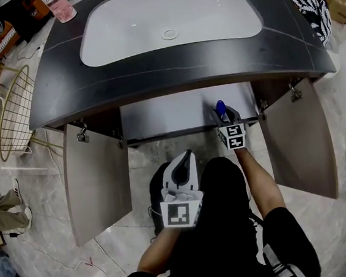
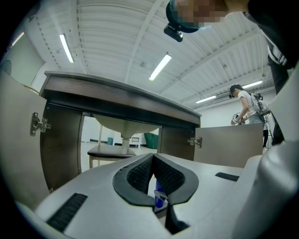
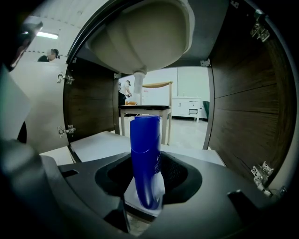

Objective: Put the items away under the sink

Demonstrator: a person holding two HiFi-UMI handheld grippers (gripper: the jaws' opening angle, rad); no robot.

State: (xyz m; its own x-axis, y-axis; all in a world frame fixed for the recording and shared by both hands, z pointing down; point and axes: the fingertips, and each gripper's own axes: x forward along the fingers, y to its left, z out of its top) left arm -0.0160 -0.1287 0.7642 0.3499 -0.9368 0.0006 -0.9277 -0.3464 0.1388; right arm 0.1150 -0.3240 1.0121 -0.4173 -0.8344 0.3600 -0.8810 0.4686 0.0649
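A blue bottle (image 1: 220, 107) stands upright between the jaws of my right gripper (image 1: 224, 114), which is shut on it at the right front edge of the cabinet floor (image 1: 170, 113) under the sink. In the right gripper view the bottle (image 3: 145, 158) fills the middle, below the basin's underside (image 3: 145, 32). My white left gripper (image 1: 186, 158) hangs lower, in front of the cabinet opening. Its jaws meet at the tips. In the left gripper view, a small blue and white thing (image 2: 160, 198) shows in the gap behind the tips. I cannot tell what it is.
Both cabinet doors stand wide open, the left one (image 1: 97, 179) and the right one (image 1: 299, 143). The white basin (image 1: 169, 18) sits in the dark countertop, with a pink cup (image 1: 61, 6) at its far left. A wire basket (image 1: 13, 108) stands left of the cabinet.
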